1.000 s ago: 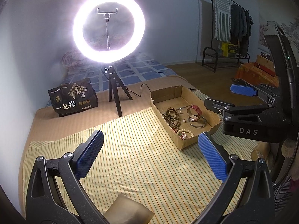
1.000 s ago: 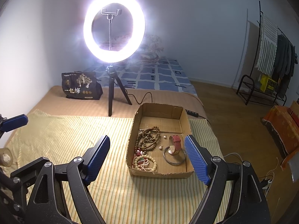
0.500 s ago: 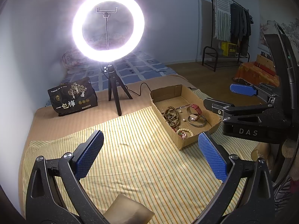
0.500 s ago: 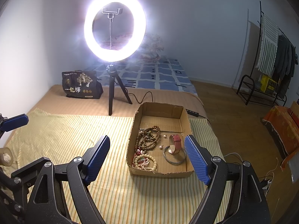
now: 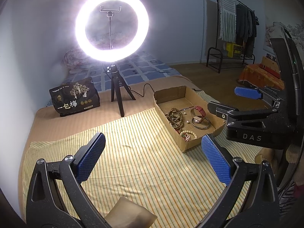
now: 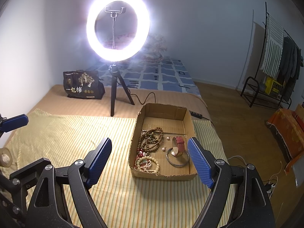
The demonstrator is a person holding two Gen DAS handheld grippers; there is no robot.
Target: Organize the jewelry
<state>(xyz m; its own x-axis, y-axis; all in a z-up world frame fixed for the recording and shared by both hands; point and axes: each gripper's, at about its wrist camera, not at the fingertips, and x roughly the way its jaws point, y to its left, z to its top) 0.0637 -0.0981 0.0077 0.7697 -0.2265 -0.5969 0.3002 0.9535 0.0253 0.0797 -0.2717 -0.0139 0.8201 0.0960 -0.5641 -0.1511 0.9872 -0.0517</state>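
A shallow cardboard box (image 6: 188, 112) (image 5: 161, 97) lies on a striped yellow cloth (image 6: 66, 133). In it are brown bead strands (image 6: 152, 138) (image 5: 175, 116), a pale bead bracelet (image 6: 147, 164) (image 5: 188, 134), a red-strapped watch (image 6: 178, 145) (image 5: 199, 112), a metal bangle (image 6: 177, 160) (image 5: 201, 124) and loose pearls (image 6: 163, 149). My right gripper (image 6: 150, 163) is open and empty, hovering just in front of the box. My left gripper (image 5: 152, 157) is open and empty over the cloth, left of the box. The right gripper's body (image 5: 252, 121) shows in the left wrist view.
A lit ring light on a tripod (image 6: 117, 26) (image 5: 112, 24) stands behind the cloth with its cable (image 6: 144, 96) running to the box. A dark printed bag (image 6: 82, 85) (image 5: 75, 96) stands at the back left. A clothes rack (image 6: 275, 57) is at the right.
The right gripper has drifted slightly left and forward. The left gripper has barely moved. Both stay open and empty.
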